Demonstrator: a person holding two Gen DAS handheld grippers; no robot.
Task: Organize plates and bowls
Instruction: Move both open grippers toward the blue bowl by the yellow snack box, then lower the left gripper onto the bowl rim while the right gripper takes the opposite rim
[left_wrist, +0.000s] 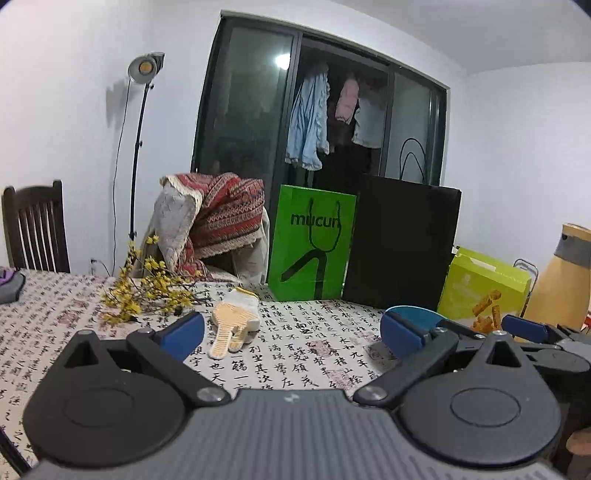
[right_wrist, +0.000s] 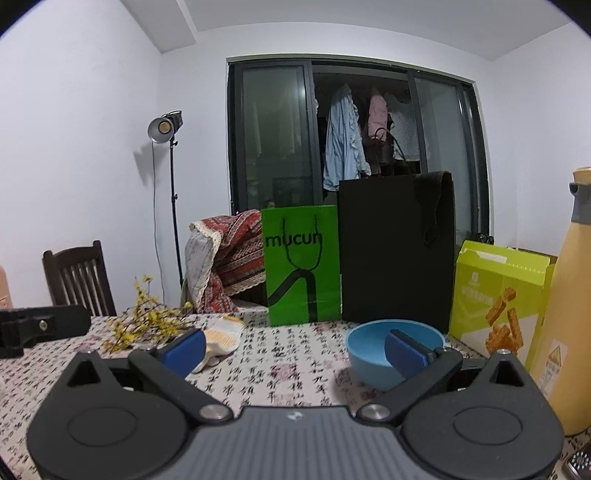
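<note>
A blue bowl (right_wrist: 373, 352) stands upright on the patterned tablecloth, right of centre in the right wrist view. My right gripper (right_wrist: 295, 349) is open, its right pad (right_wrist: 406, 350) over the bowl's near rim and its left pad well clear of it. In the left wrist view only the bowl's rim (left_wrist: 415, 314) shows behind my left gripper's right pad (left_wrist: 400, 330). The left gripper (left_wrist: 291, 332) is open with nothing between its fingers. The right gripper (left_wrist: 532, 332) appears at the right edge there.
A yellow-and-white work glove (left_wrist: 234, 323) and a yellow flower sprig (left_wrist: 147, 291) lie on the table (left_wrist: 295, 354). Green (right_wrist: 301, 267) and black (right_wrist: 395, 247) paper bags, a yellow-green snack box (right_wrist: 498, 295) and a tall yellow bottle (right_wrist: 569, 332) stand behind and right. Chairs line the far edge.
</note>
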